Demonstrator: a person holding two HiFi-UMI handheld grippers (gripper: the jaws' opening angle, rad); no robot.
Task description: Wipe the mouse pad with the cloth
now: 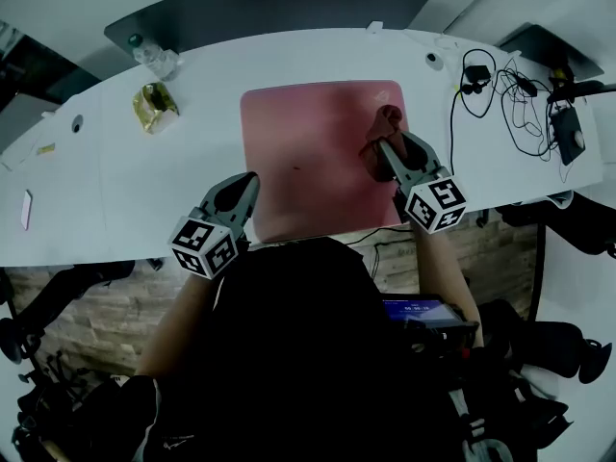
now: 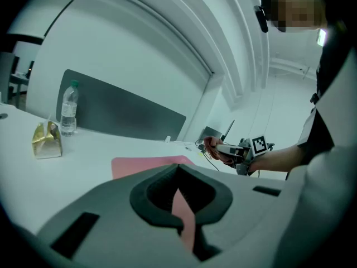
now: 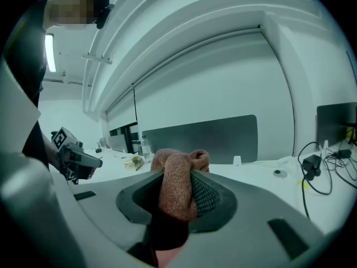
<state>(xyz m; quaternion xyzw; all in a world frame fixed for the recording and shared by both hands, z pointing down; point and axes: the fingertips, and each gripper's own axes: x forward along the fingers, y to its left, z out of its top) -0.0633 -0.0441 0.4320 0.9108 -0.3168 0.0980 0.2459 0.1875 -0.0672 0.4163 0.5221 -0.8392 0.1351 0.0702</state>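
A pink mouse pad (image 1: 308,147) lies on the white table (image 1: 125,181) in front of me. My right gripper (image 1: 377,148) hovers over the pad's right side, shut on a bunched reddish-brown cloth (image 1: 387,121); in the right gripper view the cloth (image 3: 177,188) fills the jaws and bulges above them. My left gripper (image 1: 248,187) sits at the pad's near left edge, shut with nothing in it. In the left gripper view the pad (image 2: 142,165) shows beyond the closed jaws of the left gripper (image 2: 179,171), and the right gripper (image 2: 226,148) holds the cloth (image 2: 211,145) above the table.
A water bottle (image 1: 157,60) and a gold packet (image 1: 154,106) stand at the far left of the table. Tangled black cables and chargers (image 1: 510,94) lie at the right. A dark partition (image 1: 269,8) runs behind the table. A small white item (image 1: 26,210) lies near the left edge.
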